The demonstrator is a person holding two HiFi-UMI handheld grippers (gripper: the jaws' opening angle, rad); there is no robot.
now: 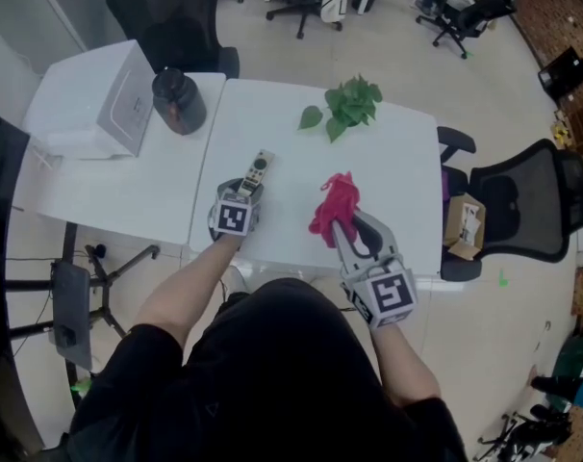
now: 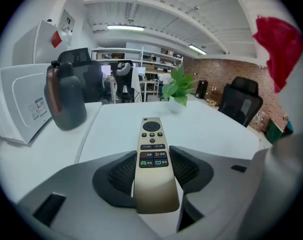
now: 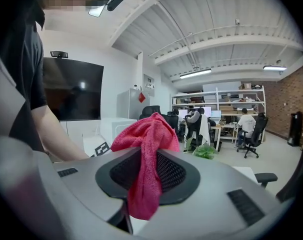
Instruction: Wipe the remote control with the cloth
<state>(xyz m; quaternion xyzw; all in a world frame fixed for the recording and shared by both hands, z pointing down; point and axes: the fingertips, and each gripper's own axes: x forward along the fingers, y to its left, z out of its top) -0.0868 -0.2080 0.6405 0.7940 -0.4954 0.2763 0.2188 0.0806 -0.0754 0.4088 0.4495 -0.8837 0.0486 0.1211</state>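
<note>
Remote (image 2: 152,154) is clamped in the left gripper (image 1: 245,189). The left gripper view shows both pads pressing on the sides of its near half, with the button end sticking out away from the person, roughly toward the plant (image 1: 347,104). It's a slim gold-ish stick with a round pad at the far end and a few coloured keys right where the jaws grab it. It sits over the white table (image 1: 291,147), close to the front edge on the left side. Can't tell from these shots whether the far tip actually touches the tabletop.

The right gripper (image 1: 342,229) is clenched on the cloth (image 1: 335,205). That's a pink-red towel, pinched between the pads, bunched up in a lump above the jaws with a tail hanging down below them. From the head view it's over the table to the right of the remote, near it but clearly apart, so no contact between cloth and remote.

Other stuff around: a dark jar (image 1: 179,101) and a white box (image 1: 118,99) sit on the neighbouring table on the left, well away from the remote. A black chair (image 1: 522,200) is parked at the right end. The plant is at the far side of the table, beyond both grippers. The person's bare forearms run down to each gripper, with a black shirt at the bottom of the head view.
</note>
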